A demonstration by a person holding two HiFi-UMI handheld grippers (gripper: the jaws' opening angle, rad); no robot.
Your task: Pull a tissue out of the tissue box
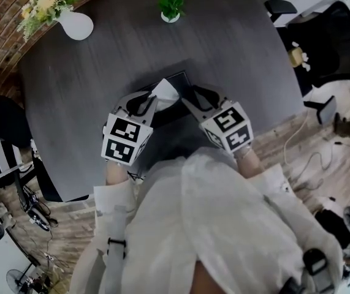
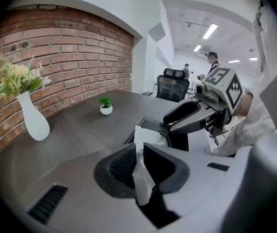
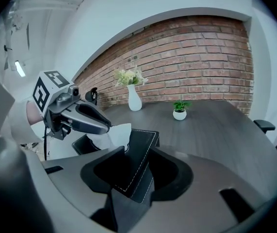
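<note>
A black leather tissue box (image 1: 176,79) sits on the dark round table (image 1: 89,84) near its front edge, with a white tissue (image 1: 165,92) standing out of its top. My left gripper (image 1: 152,105) comes in from the left, and in the left gripper view (image 2: 139,153) its jaws are shut on that tissue (image 2: 141,176). My right gripper (image 1: 188,105) reaches in from the right. In the right gripper view (image 3: 137,154) its jaws clamp the stitched edge of the box (image 3: 143,139). The tissue (image 3: 115,133) shows behind it, under the left gripper's finger (image 3: 87,120).
A white vase with flowers (image 1: 76,24) stands at the table's far left, and a small potted plant (image 1: 171,9) at the far middle. A brick wall curves behind them. Black office chairs (image 1: 325,38) and floor cables lie to the right. My white-sleeved arms fill the near foreground.
</note>
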